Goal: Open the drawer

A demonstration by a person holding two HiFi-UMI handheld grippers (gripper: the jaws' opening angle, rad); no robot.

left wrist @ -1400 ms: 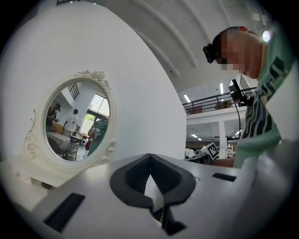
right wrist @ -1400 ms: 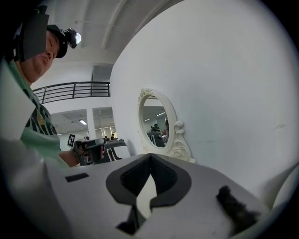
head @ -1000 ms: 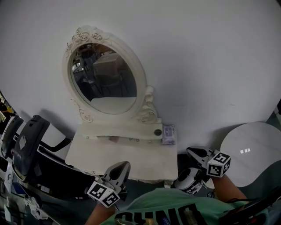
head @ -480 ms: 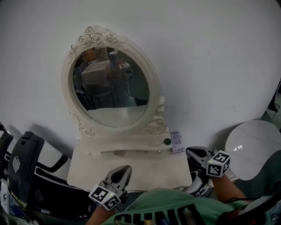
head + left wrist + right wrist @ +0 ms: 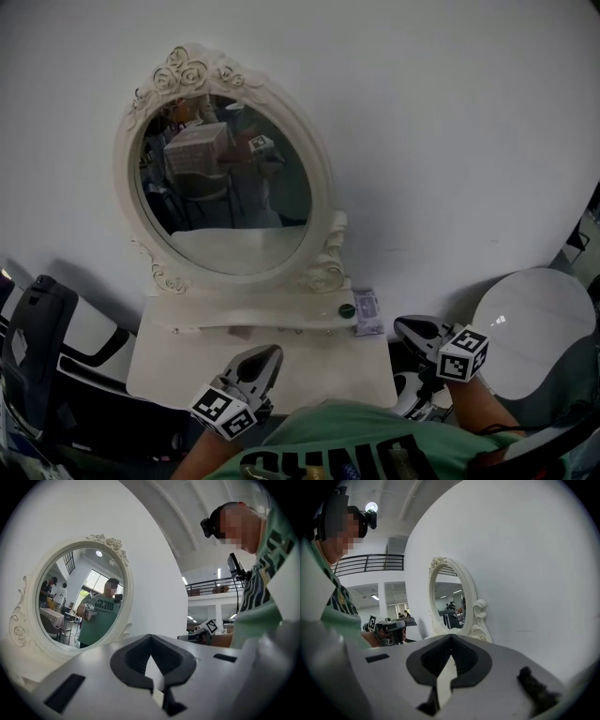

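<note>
My left gripper (image 5: 268, 357) closed and empty over the dressing table's (image 5: 183, 367) front edge, right gripper (image 5: 406, 327) closed too beside its right side, drawer (image 5: 246, 325) beneath the oval mirror (image 5: 225, 187), untouched, mirror now further left in view than a second ago.

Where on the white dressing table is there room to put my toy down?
The wide bare tabletop in front is free, between the low shelf under the mirror and the front edge. The back right corner is crowded: a small dark round thing and a flat packet sit there.
</note>
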